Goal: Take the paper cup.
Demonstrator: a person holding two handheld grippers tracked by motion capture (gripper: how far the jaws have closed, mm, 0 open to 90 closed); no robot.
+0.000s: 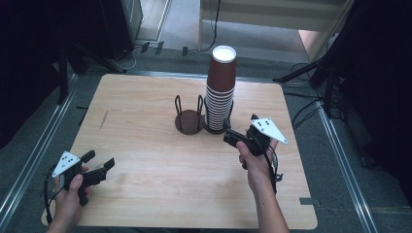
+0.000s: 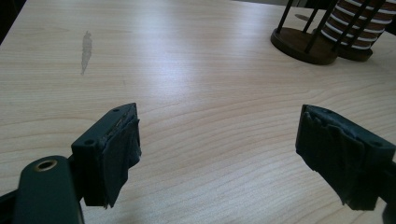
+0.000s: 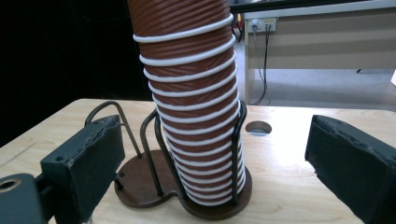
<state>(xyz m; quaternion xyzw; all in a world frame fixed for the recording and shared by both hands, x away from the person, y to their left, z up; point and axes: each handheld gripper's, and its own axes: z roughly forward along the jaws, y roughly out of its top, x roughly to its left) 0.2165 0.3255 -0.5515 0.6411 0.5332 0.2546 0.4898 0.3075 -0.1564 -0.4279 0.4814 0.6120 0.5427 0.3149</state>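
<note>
We see one tall stack of ribbed brown paper cups (image 1: 221,90) with white rolled rims, upside down in a dark two-bay wire holder (image 1: 190,120) mid-table; our right gripper (image 1: 232,137) just beside it and left gripper (image 1: 101,162) both gape empty over pale woodgrain table (image 1: 145,145)

From my seat, the pale wooden table (image 1: 145,194) lies bare across its whole left and near half, so I can sweep either gripper through there freely. The tall stack of upturned brown paper cups (image 1: 221,87) and its dark wire double holder (image 1: 190,119) block the far middle. Open tabletop runs on both sides of them.
</note>
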